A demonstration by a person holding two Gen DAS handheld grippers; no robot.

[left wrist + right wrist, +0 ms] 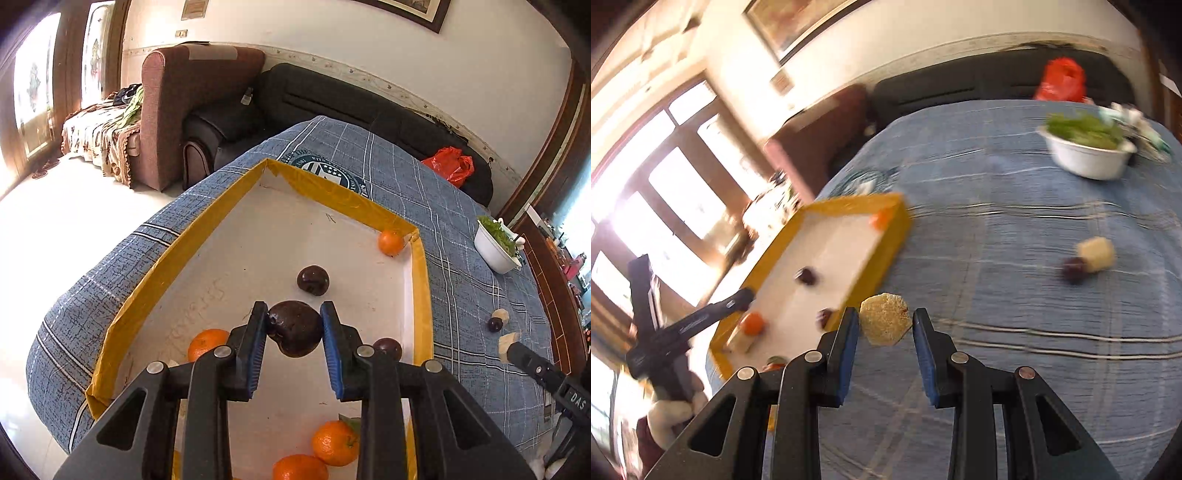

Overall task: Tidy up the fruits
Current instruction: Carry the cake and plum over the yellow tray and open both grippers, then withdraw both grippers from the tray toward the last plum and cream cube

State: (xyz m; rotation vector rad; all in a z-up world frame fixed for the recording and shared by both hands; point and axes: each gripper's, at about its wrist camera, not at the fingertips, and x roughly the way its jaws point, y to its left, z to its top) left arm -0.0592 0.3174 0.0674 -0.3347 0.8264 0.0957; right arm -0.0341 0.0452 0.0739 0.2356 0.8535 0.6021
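The left gripper carries a dark purple fruit clamped between its jaws above the yellow-rimmed tray, likely to set it beside the other dark fruit, apart from the oranges. The right gripper has its jaws closed on a pale yellow chunk over the blue plaid worktop, just beside the tray.

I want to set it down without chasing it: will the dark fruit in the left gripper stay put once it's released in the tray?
Probably not entirely. The dark fruit looks round and smooth, so it may roll on the flat white floor of the tray. The raised yellow walls should stop it. It keeps its shape between the left gripper's pads, so it seems firm.
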